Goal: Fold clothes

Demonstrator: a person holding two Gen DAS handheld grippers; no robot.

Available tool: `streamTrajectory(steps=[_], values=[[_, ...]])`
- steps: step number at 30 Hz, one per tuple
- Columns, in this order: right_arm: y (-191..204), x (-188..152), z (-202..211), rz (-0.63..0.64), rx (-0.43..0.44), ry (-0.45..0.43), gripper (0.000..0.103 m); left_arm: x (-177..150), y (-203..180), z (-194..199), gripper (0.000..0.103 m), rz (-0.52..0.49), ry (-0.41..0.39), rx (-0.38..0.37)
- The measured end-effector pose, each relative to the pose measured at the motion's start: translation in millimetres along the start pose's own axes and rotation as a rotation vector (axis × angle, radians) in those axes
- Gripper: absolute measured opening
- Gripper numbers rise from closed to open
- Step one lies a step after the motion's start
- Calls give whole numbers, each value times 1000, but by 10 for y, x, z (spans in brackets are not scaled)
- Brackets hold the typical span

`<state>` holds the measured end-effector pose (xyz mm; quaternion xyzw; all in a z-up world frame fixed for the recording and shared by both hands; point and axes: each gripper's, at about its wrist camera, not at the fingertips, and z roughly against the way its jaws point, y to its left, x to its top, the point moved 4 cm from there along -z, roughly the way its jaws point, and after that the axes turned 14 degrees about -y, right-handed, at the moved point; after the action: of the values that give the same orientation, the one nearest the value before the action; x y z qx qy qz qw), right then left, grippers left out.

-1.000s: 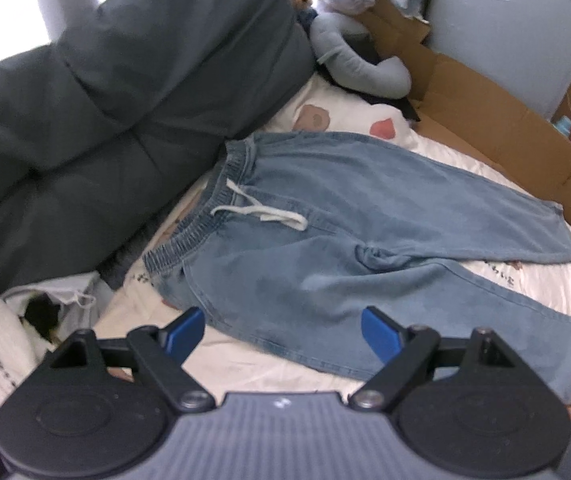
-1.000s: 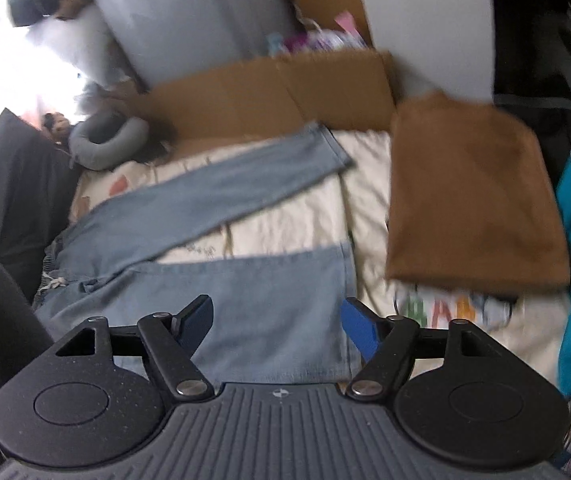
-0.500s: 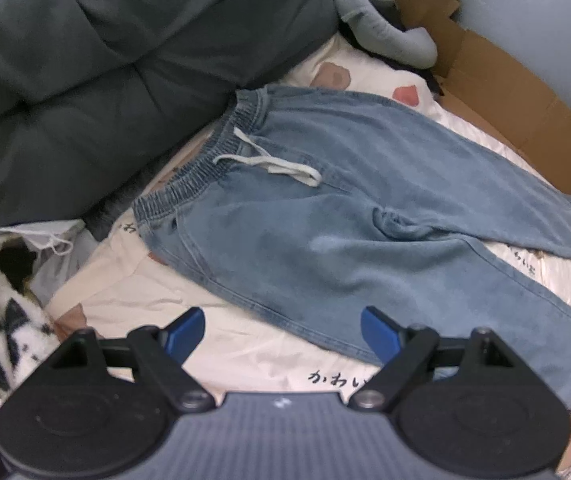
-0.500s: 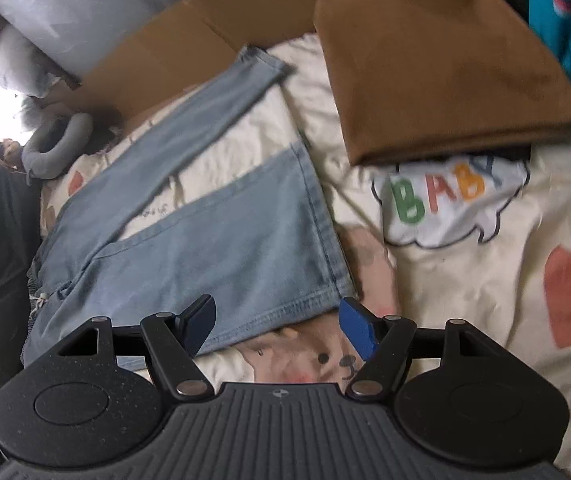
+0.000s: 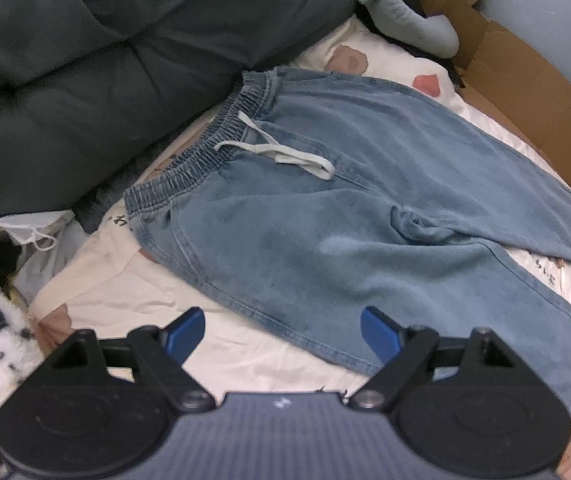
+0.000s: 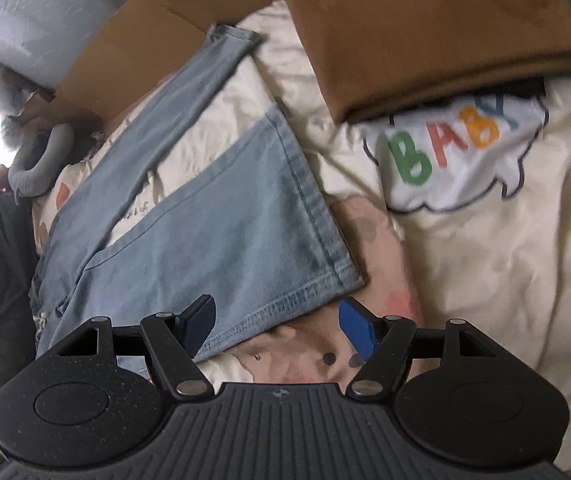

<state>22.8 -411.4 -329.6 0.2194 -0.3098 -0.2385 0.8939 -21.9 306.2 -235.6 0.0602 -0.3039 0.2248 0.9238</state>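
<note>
Light blue jeans (image 5: pixel 349 216) with an elastic waistband and a white drawstring (image 5: pixel 281 154) lie spread flat on a cream patterned sheet, legs apart. My left gripper (image 5: pixel 283 334) hovers open just above the near side seam, below the waistband corner. In the right wrist view the near leg's hem (image 6: pixel 285 280) lies right in front of my right gripper (image 6: pixel 279 322), which is open with the hem edge between its blue fingertips. The far leg (image 6: pixel 189 92) runs toward the cardboard.
A dark grey duvet (image 5: pixel 85 60) piles up behind the waistband. Cardboard (image 5: pixel 525 92) lines the far side, with a grey neck pillow (image 5: pixel 401 20) near it. A folded brown garment (image 6: pixel 425 28) lies beyond the hem, on a "BABY" print (image 6: pixel 449 152). White clothing (image 5: pixel 1 280) lies at left.
Both grippers have moved lower and closer to the jeans: the left toward the waistband side, the right down to the near leg's hem. Both stay open.
</note>
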Motion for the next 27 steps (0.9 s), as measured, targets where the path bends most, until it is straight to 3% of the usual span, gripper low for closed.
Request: streamTrajectory(steps=[8,11,17,22,27], values=[[-154,-181,-256,-108,6,16,74,-224,25,-375,87,30,23,-4],[-216,-238,-360,-156,6,18,67,-329,58,-438,87,41,34,-1],[-282,-338,-603,-251,14,33,66,-455,150,-506,87,47,49,10],[-381,-362,-747,-346,8,-1,64,-467,197,-489,87,68,34,11],[-439,-237,-680,-462,47,-77,51,-459,269,-484,87,122,19,28]])
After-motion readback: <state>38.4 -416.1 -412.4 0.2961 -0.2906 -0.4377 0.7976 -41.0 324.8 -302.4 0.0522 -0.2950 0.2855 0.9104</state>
